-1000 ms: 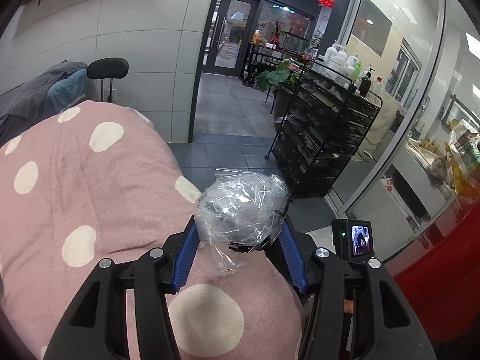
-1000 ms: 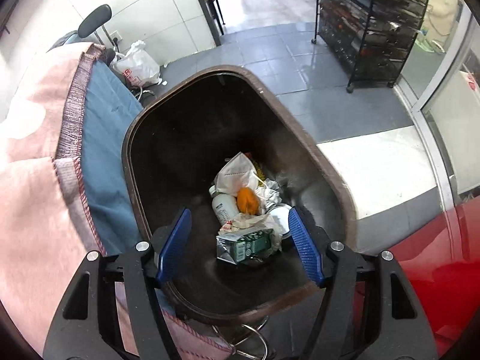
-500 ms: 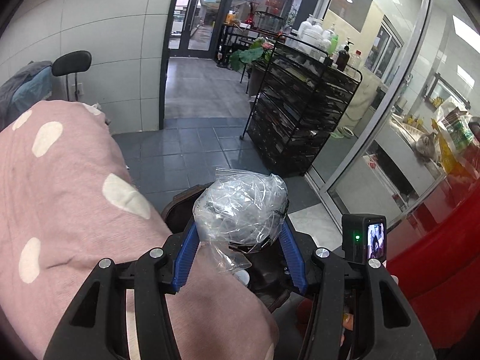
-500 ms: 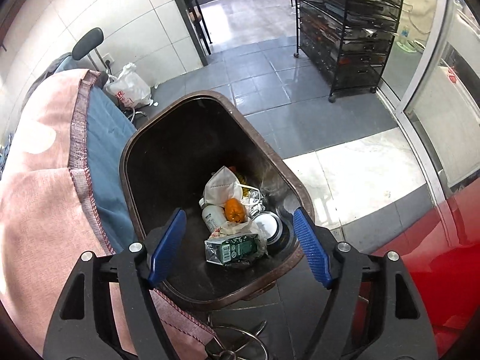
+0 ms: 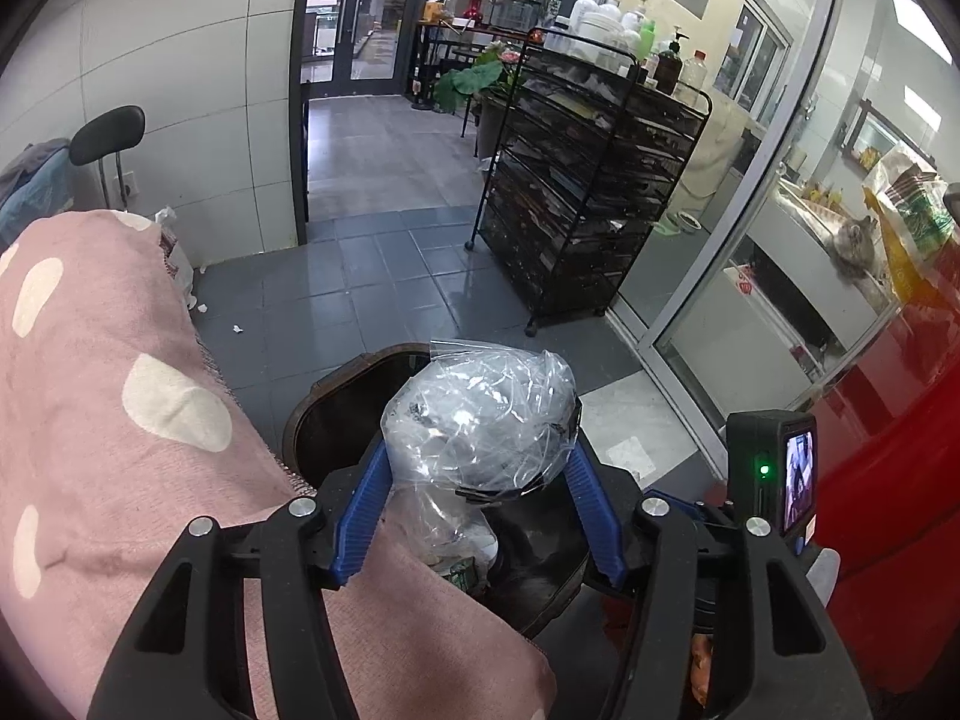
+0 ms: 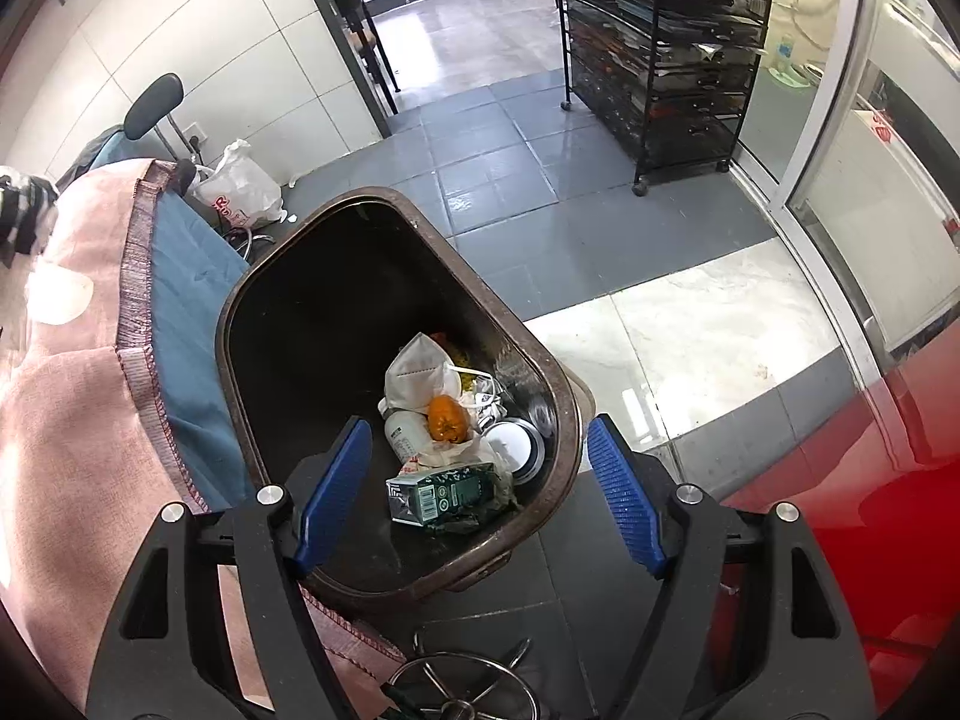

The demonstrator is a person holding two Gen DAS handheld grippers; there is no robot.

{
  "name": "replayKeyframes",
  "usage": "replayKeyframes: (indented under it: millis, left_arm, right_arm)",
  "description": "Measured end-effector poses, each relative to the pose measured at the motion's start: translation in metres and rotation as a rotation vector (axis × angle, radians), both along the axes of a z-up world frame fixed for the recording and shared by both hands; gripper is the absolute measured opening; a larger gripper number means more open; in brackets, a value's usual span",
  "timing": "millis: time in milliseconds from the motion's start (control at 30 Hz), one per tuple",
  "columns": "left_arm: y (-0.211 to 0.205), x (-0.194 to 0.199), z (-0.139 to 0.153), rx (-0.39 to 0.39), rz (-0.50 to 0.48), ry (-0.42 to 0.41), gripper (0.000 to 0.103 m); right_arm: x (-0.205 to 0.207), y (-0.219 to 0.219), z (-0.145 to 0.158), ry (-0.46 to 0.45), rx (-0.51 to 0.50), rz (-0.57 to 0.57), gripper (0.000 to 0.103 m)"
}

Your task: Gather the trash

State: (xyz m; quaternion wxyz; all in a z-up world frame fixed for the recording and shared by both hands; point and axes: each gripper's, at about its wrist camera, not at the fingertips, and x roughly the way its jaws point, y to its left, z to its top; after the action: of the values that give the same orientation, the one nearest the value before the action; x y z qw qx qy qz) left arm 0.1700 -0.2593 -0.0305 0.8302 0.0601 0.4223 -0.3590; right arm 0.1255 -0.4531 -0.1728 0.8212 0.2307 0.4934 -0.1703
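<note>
Left wrist view: left gripper (image 5: 477, 516) is clamped on a crumpled clear plastic bag (image 5: 480, 414), blue pads pressed into both sides of the bundle. A second ago the bag sat over the pink spotted blanket (image 5: 108, 420) with no bin visible; now the brown trash bin (image 5: 336, 414) shows directly beneath and behind the bag. Judgement: carry phase nearly done, release is the next step. The bag's loose tail hangs toward the bin's near-left rim, where the blanket edge overlaps it, so some of it may land on the cloth rather than inside.

Right wrist view: right gripper (image 6: 477, 492) is spread wide and holds nothing, hovering above the bin's near end. It has risen and pulled back over the last second; more floor now shows around the bin.

Bin contents, all toward its near-right corner: green carton (image 6: 444, 492), white bottle (image 6: 402, 438), orange fruit (image 6: 447, 417), face mask (image 6: 420, 369), round tin (image 6: 510, 447). The far-left half of the bin interior is bare, which leaves good drop room.

Edges: blanket and blue cloth (image 6: 192, 324) press against the bin's left rim; red counter (image 6: 870, 480) lies right of the bin, apart from it. Beyond the bin's far rim the tiled floor is open up to a white plastic sack (image 6: 240, 192) and the black wire rack (image 6: 666, 54).
</note>
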Motion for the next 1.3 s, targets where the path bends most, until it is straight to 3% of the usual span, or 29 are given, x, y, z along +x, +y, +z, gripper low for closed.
replayKeyframes:
  millis: [133, 300, 500, 633, 800, 1067, 1300]
  left_arm:
    - [0.003, -0.003, 0.001, -0.011, 0.011, -0.013, 0.081]
    - [0.012, -0.009, 0.007, -0.039, 0.018, -0.028, 0.089]
    - [0.023, -0.021, 0.017, -0.061, 0.032, -0.069, 0.093]
    - [0.037, -0.030, 0.025, -0.070, 0.053, -0.115, 0.097]
    - [0.062, -0.040, 0.033, -0.089, 0.095, -0.159, 0.097]
    - [0.109, -0.052, 0.041, -0.120, 0.197, -0.213, 0.097]
    - [0.148, -0.064, 0.048, -0.131, 0.328, -0.304, 0.097]
  right_arm:
    - [-0.001, -0.001, -0.001, 0.002, -0.001, 0.001, 0.075]
    - [-0.001, 0.002, 0.000, 0.007, -0.011, 0.000, 0.079]
    - [-0.001, 0.009, 0.003, 0.011, -0.030, 0.003, 0.080]
    - [-0.001, 0.019, 0.012, 0.000, -0.070, 0.009, 0.087]
    - [0.000, 0.038, 0.030, -0.037, -0.138, 0.043, 0.088]
    - [-0.005, 0.077, 0.074, -0.186, -0.249, 0.093, 0.090]
    - [-0.020, 0.122, 0.119, -0.365, -0.332, 0.135, 0.097]
